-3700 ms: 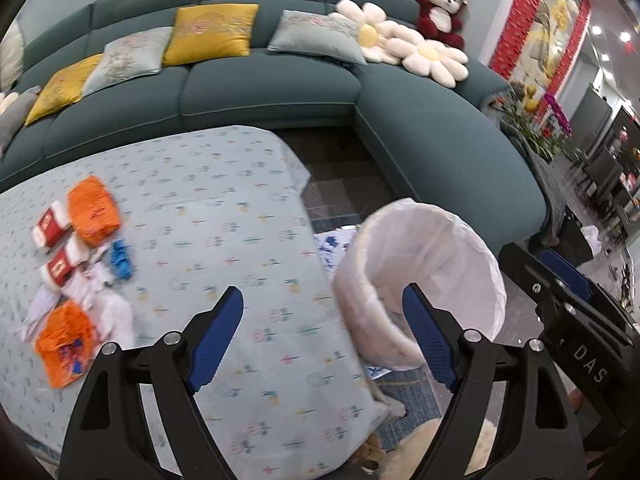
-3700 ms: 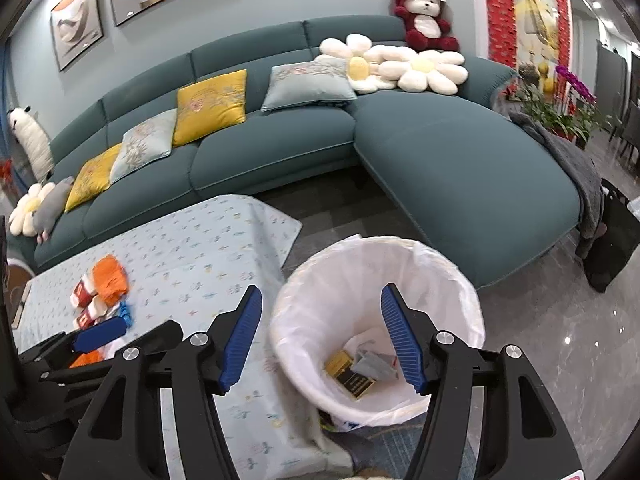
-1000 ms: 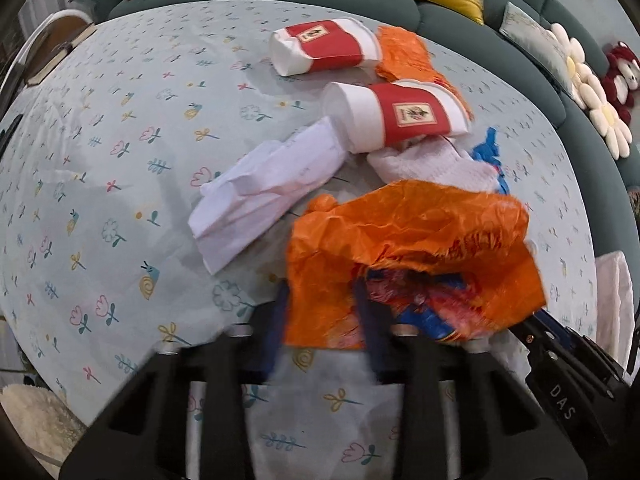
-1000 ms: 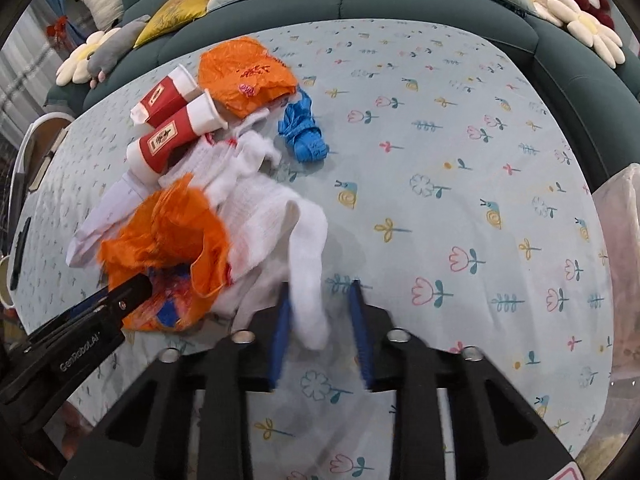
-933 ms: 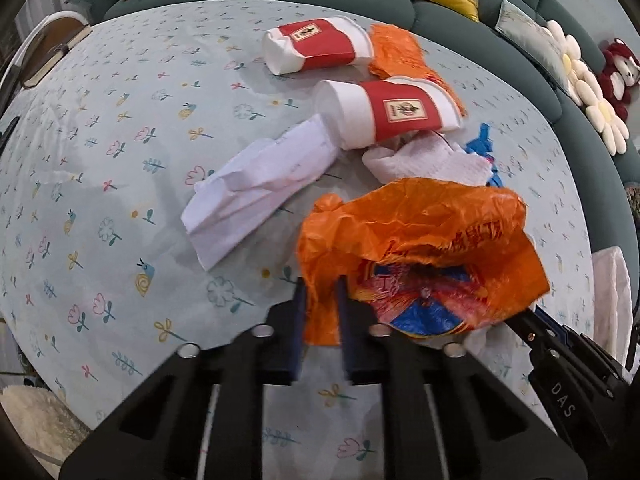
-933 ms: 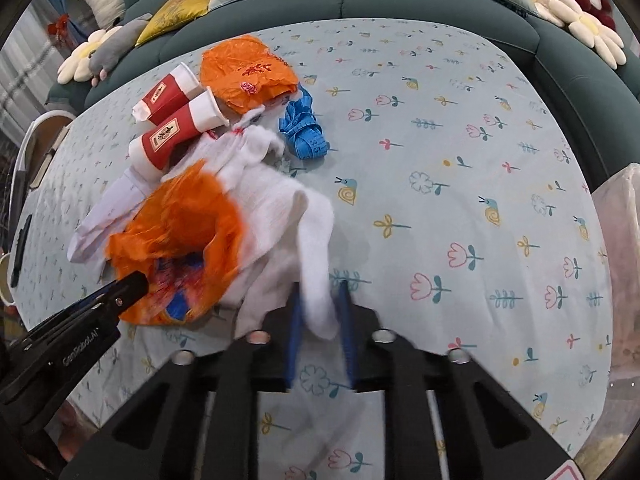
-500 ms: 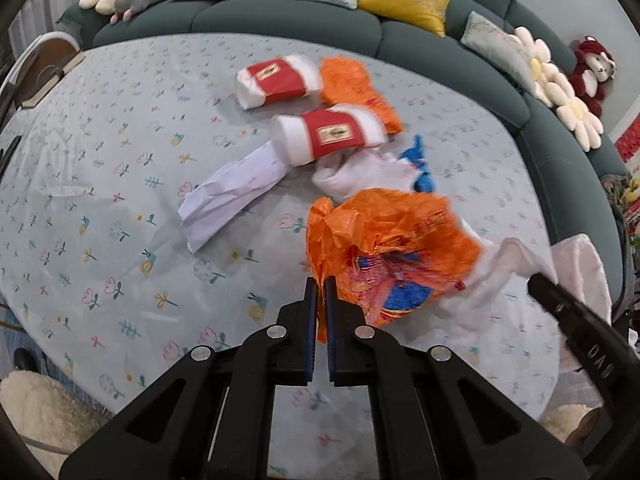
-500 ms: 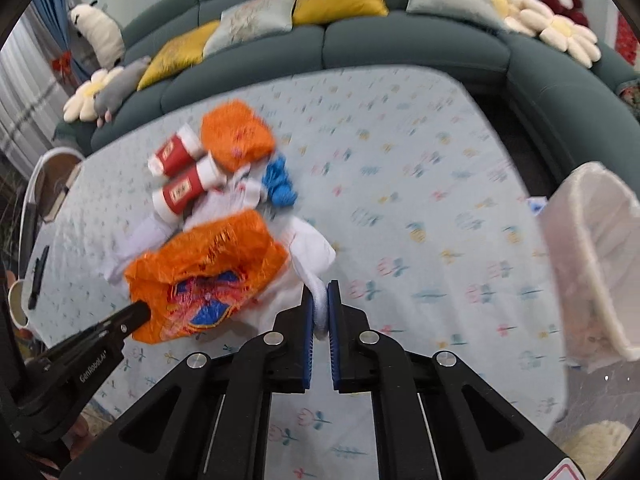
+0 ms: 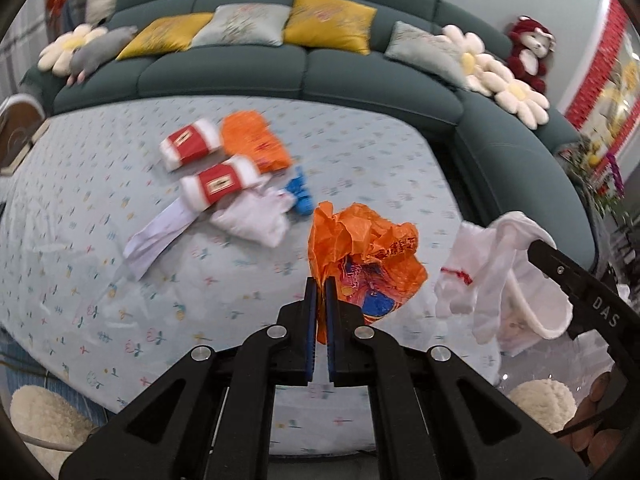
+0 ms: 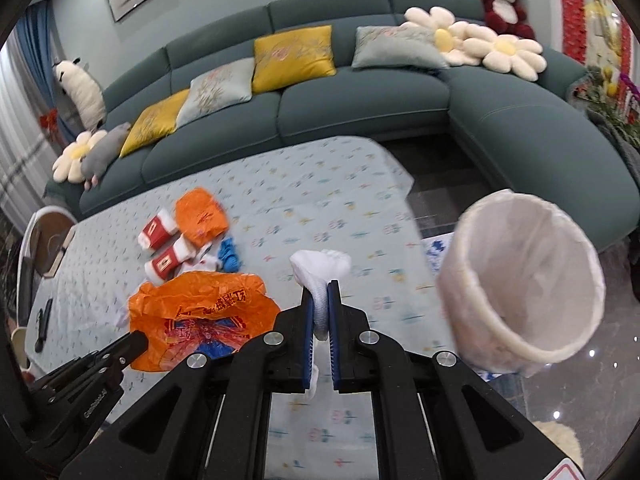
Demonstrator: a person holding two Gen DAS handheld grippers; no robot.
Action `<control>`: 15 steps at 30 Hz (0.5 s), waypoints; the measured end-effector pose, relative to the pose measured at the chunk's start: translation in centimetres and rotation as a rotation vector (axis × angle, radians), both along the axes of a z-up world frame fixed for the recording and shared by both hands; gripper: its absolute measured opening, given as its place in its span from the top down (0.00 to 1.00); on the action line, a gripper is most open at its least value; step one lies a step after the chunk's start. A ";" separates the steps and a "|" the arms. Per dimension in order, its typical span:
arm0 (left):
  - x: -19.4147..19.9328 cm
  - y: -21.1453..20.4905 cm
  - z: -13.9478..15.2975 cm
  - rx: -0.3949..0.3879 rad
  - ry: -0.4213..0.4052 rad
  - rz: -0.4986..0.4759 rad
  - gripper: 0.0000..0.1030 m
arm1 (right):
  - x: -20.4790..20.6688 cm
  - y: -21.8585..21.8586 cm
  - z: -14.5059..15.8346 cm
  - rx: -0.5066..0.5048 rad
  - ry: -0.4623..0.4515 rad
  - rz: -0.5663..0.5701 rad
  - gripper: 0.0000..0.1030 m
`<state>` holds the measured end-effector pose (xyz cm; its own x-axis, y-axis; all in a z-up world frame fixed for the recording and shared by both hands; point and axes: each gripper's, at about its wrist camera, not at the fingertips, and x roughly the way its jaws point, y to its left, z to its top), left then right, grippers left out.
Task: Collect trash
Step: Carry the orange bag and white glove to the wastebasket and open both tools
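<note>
Left tool (image 9: pixel 320 280) pinches a crinkled orange plastic bag (image 9: pixel 366 258); right tool (image 10: pixel 319 286) pinches limp white plastic bag (image 10: pixel 320 268), liner-wrapped round bin (image 10: pixel 520 284) at three o'clock.

You can read "DAS" in pale letters on the black body of the right gripper (image 9: pixel 536 246), seen from the left wrist view. The orange plastic bag (image 10: pixel 200 320) carries red printed characters, too crumpled to make out. The two red-and-white paper cups (image 9: pixel 218 184) bear small labels, unreadable.
</note>
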<state>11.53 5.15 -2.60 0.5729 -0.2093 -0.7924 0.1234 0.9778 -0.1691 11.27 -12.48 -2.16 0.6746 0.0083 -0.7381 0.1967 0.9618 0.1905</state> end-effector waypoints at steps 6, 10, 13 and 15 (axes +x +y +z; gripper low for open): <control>-0.9 -4.2 1.7 0.000 -0.030 -0.075 0.96 | -2.1 -3.8 1.1 0.003 -0.036 -0.062 0.94; -1.1 -7.1 2.3 0.004 -0.043 -0.128 0.96 | -3.2 -6.3 1.7 -0.008 -0.052 -0.098 0.94; -1.2 -9.1 2.7 -0.007 -0.044 -0.162 0.96 | -4.0 -8.4 2.0 -0.014 -0.061 -0.138 0.94; -1.2 -10.4 2.9 -0.007 -0.050 -0.185 0.96 | -4.5 -9.9 2.1 -0.009 -0.066 -0.169 0.94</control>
